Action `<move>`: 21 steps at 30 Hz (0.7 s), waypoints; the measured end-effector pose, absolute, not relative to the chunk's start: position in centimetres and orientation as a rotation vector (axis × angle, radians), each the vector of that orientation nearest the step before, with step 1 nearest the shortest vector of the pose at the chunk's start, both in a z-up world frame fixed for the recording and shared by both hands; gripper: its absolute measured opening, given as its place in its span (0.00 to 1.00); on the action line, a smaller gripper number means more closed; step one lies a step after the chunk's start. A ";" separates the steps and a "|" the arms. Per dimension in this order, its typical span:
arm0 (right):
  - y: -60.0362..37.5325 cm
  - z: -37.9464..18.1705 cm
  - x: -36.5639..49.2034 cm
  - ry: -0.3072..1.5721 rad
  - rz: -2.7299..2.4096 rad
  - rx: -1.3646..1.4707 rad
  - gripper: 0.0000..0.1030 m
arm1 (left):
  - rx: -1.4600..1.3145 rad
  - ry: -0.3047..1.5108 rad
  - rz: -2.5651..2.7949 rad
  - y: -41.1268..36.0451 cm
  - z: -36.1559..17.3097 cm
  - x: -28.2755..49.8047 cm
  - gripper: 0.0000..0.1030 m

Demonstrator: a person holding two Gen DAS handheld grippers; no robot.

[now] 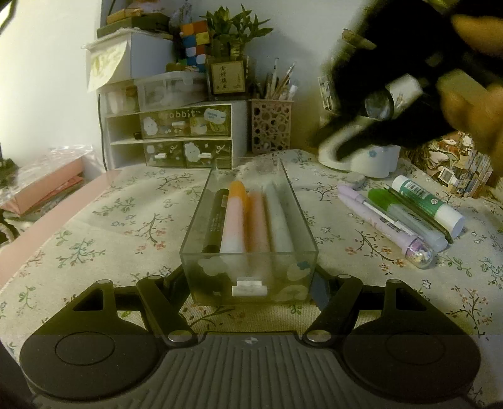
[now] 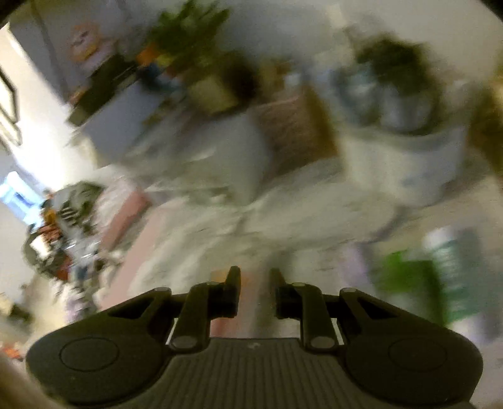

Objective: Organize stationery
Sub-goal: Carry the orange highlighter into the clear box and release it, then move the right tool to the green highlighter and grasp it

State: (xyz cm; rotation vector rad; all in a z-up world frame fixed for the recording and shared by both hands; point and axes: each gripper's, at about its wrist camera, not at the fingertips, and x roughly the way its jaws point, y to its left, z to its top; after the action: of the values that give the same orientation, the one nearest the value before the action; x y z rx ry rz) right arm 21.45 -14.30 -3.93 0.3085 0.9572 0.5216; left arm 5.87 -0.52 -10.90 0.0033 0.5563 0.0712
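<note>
Clear plastic, printed with white clouds and fitted with a small white pull tab, makes up the narrow drawer tray [image 1: 248, 251] that we take as the centre of the task; it sits on the floral tablecloth [image 1: 103, 226] and our left gripper [image 1: 248, 278] clamps its near end, one finger on each side wall, so those jaws are pinching the tray. Inside it lie four markers side by side: a black marker [image 1: 217, 217] on the left, then a pink-and-white one with an orange cap [image 1: 234, 217], a salmon-pink one [image 1: 257, 220] and a pale grey one [image 1: 278, 217]. To the right of the tray, apart from it, loose stationery rests on the cloth: a lilac pen with a clear glittery end [image 1: 386, 226], a green-capped highlighter [image 1: 405, 217], a thin dark pen [image 1: 421, 214] and a white glue stick with a green label [image 1: 430, 204], with a grey eraser [image 1: 353, 180] just behind them. Our right gripper [image 2: 255, 291] shows in its own heavily blurred view with its jaws a narrow gap apart and nothing that we can make out between them; in the left view it is a dark blur at upper right. Farther back stand a white desk organiser with cloud-printed drawers [image 1: 176, 138], a brown perforated pen holder [image 1: 271, 126], a colourful puzzle cube [image 1: 195, 41] and a potted green plant [image 1: 234, 28].
</note>
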 end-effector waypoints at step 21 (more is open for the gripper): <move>-19.2 -6.4 20.2 0.973 0.427 0.095 0.10 | 0.029 0.550 0.077 -1.0 -10.9 5.8 0.70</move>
State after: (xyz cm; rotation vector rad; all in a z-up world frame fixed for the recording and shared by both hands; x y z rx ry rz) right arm 20.25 -19.23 -6.38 0.0948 0.9732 0.4275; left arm 5.76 -1.00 -10.90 0.0288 0.5502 0.0774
